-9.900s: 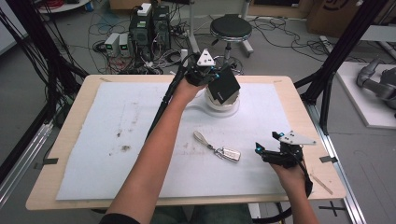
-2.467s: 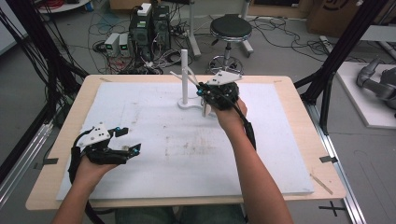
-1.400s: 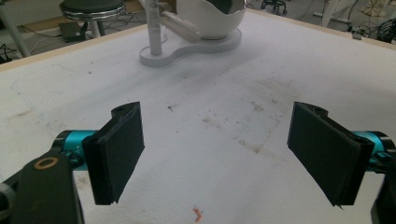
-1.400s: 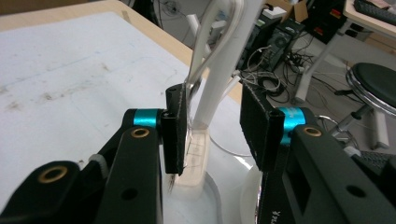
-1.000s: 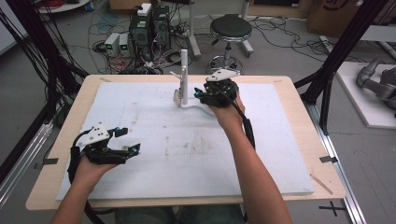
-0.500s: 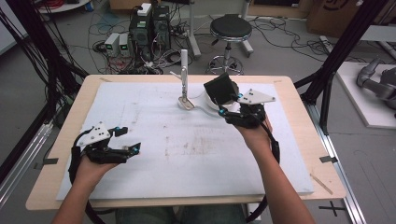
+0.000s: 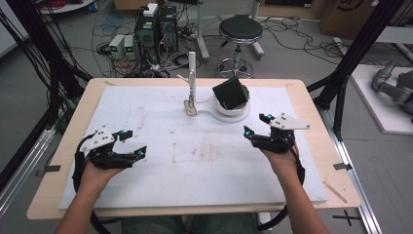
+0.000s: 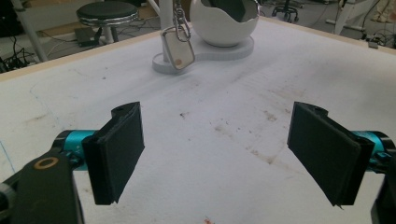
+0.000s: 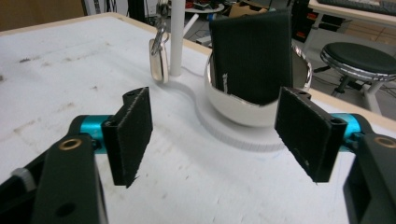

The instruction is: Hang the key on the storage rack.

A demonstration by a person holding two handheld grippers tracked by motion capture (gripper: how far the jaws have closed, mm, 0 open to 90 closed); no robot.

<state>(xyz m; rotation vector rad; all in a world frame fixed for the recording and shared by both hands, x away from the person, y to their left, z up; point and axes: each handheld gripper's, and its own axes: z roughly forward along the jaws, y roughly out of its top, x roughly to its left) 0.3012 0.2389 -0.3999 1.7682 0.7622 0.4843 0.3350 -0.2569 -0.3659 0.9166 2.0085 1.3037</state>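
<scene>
Both tongs stand spread with nothing between their pads. Right tongs [image 7: 257,131] sit at about four o'clock on the bench [image 7: 73,131], just beside the white stand; their jaws have just been opening, and the gap between them is empty. Straight ahead of them is the black wallet [image 7: 231,92], tilted upright inside the white bowl [image 7: 233,108], its top edge leaning over the rim. In the right gripper view the wallet [image 9: 254,56] rises well above the bowl's broken-looking edge [image 9: 233,109].

At nine o'clock of the bowl, on the same white base, rises a thin white post [image 7: 192,73], and from a hook on it hangs a key fob [image 7: 189,106] on a short chain. The left gripper view shows the fob [image 8: 178,48] dangling in front of the post, close to the base.

Left tongs [image 7: 132,144] rest at about eight o'clock on the bench, well apart from the stand, in the person's left hand [image 7: 95,170]. A stained white mat [image 7: 195,161] covers most of the bench top. Beyond the far edge, at twelve o'clock, stands a black round stool [image 7: 240,29] among cables on the floor.
</scene>
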